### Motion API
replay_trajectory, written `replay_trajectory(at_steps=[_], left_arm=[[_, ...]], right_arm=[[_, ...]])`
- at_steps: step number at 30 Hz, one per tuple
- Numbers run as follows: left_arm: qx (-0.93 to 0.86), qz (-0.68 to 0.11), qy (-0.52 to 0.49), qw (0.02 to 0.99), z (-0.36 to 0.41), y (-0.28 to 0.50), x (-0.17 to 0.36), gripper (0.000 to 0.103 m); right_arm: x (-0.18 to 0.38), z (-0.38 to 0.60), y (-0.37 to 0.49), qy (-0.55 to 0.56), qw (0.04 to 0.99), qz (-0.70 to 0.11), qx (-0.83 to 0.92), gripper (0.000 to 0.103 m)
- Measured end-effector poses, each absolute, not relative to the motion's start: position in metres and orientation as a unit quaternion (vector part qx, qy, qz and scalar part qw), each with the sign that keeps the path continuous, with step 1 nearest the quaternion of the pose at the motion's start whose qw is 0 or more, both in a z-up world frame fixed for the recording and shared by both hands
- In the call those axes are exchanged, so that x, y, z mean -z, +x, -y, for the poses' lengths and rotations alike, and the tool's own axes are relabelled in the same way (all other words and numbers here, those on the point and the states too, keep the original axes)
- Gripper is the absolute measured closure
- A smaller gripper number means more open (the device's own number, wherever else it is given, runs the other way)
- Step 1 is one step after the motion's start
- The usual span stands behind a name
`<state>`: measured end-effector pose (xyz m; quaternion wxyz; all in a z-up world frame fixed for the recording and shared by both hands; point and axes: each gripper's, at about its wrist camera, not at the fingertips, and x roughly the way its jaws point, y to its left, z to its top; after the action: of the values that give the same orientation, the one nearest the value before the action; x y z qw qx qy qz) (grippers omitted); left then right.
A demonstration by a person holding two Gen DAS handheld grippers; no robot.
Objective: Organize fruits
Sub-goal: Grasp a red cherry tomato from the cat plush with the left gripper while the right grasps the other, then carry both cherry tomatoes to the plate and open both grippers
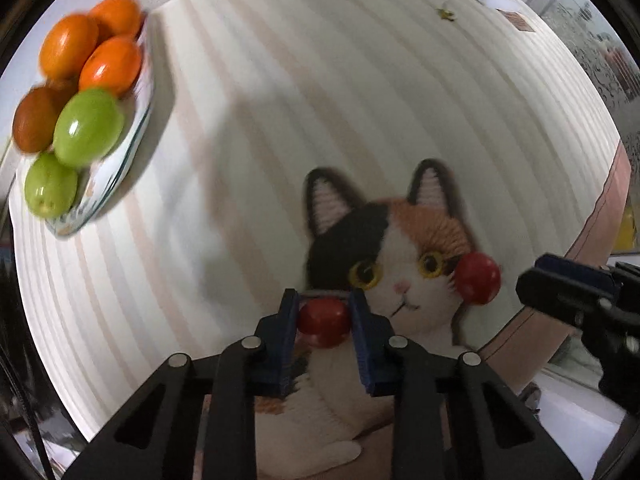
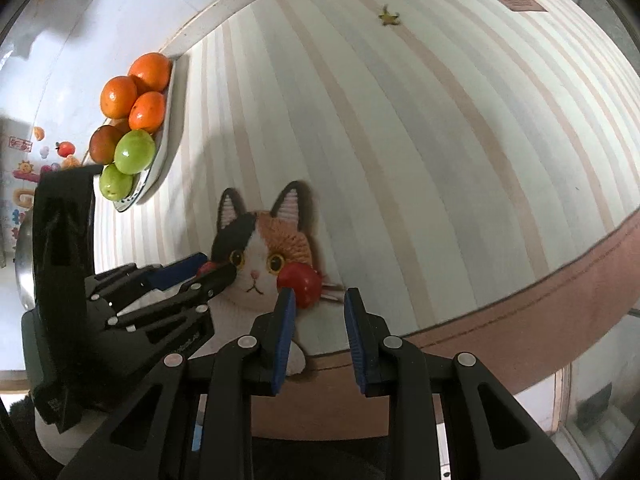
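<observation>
Between the blue-padded fingers of the left tongs point(image 1: 325, 320), a small glossy red round fruit point(image 1: 323, 322) is pinched at its sides, low over the calico cat picture point(image 1: 400, 256) on the striped cloth that covers the bench point(image 1: 360, 100). The grip looks narrow on a smooth, rounded skin, so I judge it could squirt out if the pads squeeze harder or the lift is jerky.

To the right, the right tongs point(image 2: 320, 300) stand spread and hold nothing, with a second red round fruit point(image 2: 300, 282) just beyond their left finger. It sits off-centre, so closing from here would likely nudge it away, and it could roll toward the near edge of the bench.

Far left, the shallow white dish point(image 1: 132, 148) already carries orange, brown and green fruits heaped to its rim; a careless drop there may knock one off.
</observation>
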<state>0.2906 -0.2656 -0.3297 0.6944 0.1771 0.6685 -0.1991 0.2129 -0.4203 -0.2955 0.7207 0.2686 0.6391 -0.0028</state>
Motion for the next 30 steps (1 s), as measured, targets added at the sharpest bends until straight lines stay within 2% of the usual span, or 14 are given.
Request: replay_trajectory(at_steps=[14,26,30], left_arm=[[0.137,-0.715,0.031,0.685,0.172,0.318,0.325,0.080],[0.132,-0.704,0.006,0.698,0.151,0.347,0.300,0.080],[0.134,-0.695,0.005,0.706,0.156,0.339,0.285,0.080]], right_arm=[[0.313,0.389,0.241,0.208,0.721,-0.660,-0.019,0.075],[0.310,0.379,0.250,0.189,0.721,-0.667,-0.021,0.075],[0.306,0.381,0.248,0.216,0.722,-0.657,-0.027,0.076]])
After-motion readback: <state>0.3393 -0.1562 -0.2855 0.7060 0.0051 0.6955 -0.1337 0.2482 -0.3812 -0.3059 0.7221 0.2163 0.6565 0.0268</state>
